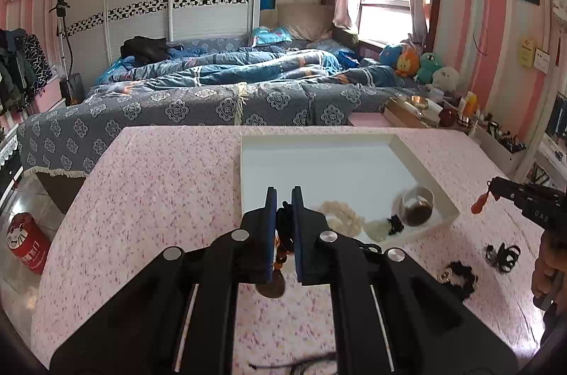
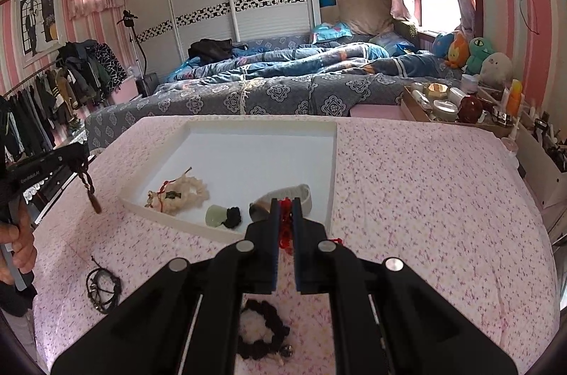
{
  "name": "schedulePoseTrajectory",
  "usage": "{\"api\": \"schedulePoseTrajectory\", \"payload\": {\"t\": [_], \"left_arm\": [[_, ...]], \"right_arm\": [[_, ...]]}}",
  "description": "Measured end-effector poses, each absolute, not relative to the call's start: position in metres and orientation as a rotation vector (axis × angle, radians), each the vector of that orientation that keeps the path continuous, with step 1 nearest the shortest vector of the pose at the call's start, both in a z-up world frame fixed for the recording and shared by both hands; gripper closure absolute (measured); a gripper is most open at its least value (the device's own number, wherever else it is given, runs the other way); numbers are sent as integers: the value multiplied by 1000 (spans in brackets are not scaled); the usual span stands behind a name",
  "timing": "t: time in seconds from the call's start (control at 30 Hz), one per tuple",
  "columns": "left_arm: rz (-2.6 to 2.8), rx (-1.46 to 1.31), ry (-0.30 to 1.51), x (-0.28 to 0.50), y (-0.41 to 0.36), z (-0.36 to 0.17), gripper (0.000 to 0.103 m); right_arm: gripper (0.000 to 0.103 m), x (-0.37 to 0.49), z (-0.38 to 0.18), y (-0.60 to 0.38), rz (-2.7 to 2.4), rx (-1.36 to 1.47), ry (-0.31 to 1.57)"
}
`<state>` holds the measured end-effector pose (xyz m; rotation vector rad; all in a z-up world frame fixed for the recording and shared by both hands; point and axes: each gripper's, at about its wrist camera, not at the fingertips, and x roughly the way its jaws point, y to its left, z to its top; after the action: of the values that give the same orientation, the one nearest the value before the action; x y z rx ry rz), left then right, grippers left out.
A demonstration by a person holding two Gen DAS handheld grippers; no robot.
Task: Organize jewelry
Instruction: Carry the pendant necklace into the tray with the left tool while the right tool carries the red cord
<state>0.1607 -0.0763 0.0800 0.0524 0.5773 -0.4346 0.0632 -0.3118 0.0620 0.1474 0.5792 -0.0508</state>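
A white tray (image 1: 425, 162) lies on the pink flowered tablecloth; it also shows in the right wrist view (image 2: 333, 169). In it lie a cream bead bracelet (image 2: 187, 194), a pale green stone with a black cord (image 2: 216, 215) and a white bangle (image 2: 301, 194). My left gripper (image 1: 283, 194) is shut on a dark cord necklace with a brown pendant (image 1: 271, 286), held above the tray's near edge; it hangs from that gripper in the right wrist view (image 2: 94, 201). My right gripper (image 2: 286, 205) is shut on a red cord piece (image 2: 285, 229) near the tray's near right corner; its red pendant (image 1: 478, 203) dangles.
Loose on the cloth: a black bead bracelet (image 2: 262, 336), a thin black cord bracelet (image 2: 102, 290), and two dark pieces (image 1: 459, 275) (image 1: 503, 254). A bed (image 1: 212, 91) stands behind the table. A cluttered shelf (image 2: 460, 109) is at the far right.
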Motion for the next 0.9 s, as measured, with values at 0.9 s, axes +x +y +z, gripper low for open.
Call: {"api": "schedulePoseTrajectory", "payload": {"t": [0.9], "left_arm": [[-483, 50, 580, 188, -99, 57, 97]], "right_arm": [[97, 89, 48, -334, -25, 173, 558]]}}
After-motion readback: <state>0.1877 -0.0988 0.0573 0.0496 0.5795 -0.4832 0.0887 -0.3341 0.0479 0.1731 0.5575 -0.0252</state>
